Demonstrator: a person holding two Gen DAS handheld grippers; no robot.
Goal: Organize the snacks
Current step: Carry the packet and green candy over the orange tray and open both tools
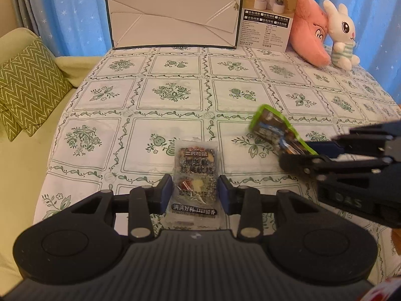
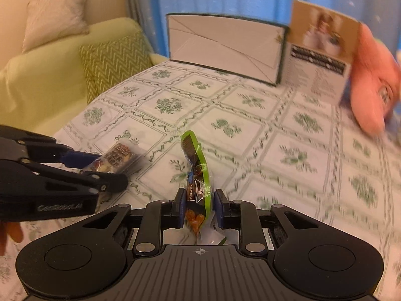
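There are 2 snack packets: 1 clear packet (image 1: 195,175) with dark print and 1 green-edged packet (image 1: 278,130). There are 2 tools, the left tool (image 1: 196,194) and the right tool (image 2: 198,209). At the back stand 2 boxes: 1 open box (image 1: 173,22) and 1 printed box (image 1: 269,12). There are 2 soft toys, 1 pink (image 1: 309,35) and 1 white rabbit (image 1: 342,35). The sofa (image 1: 15,165) carries 1 green zigzag cushion (image 1: 27,85) and 1 pale cushion (image 2: 55,17).

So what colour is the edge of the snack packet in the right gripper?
Bright green, clearest in the right wrist view: snack packet.
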